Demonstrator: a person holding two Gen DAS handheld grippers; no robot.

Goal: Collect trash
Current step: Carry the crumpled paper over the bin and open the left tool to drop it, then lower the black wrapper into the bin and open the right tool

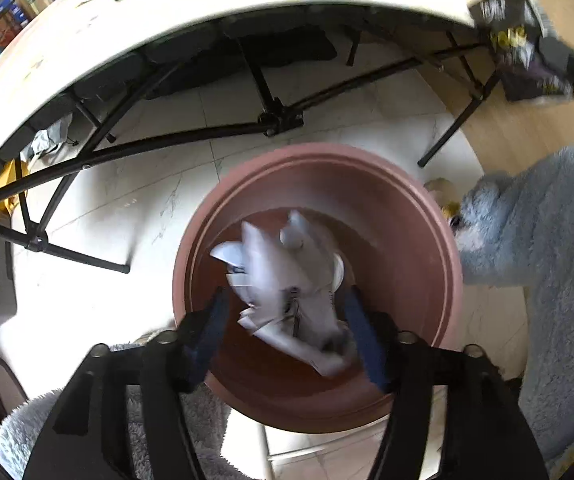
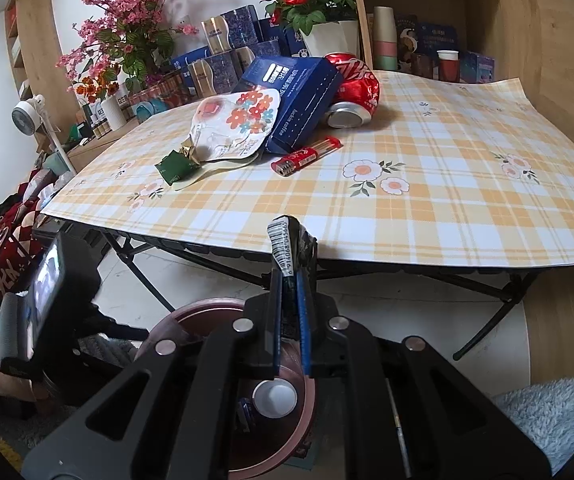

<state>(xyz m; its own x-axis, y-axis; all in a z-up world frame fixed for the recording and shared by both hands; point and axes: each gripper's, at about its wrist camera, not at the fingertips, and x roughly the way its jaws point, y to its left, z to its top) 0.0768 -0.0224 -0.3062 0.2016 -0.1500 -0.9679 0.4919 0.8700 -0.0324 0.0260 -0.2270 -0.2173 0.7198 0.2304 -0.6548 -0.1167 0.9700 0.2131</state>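
My left gripper points down into a brown round bin on the floor. Its blue-padded fingers stand apart, and a crumpled white paper lies blurred between them, over the bin's inside. My right gripper is shut on a dark wrapper with a barcode, held at the table's front edge above the bin. A white round lid lies in the bin. On the checked tablecloth lie a blue box, red can, floral pouch, green wrapper and red packet.
Black folding table legs cross the white tiled floor behind the bin. Fluffy blue fabric sits right of the bin. Flower pots, stacked boxes and a small fan line the back of the table and the wooden shelves.
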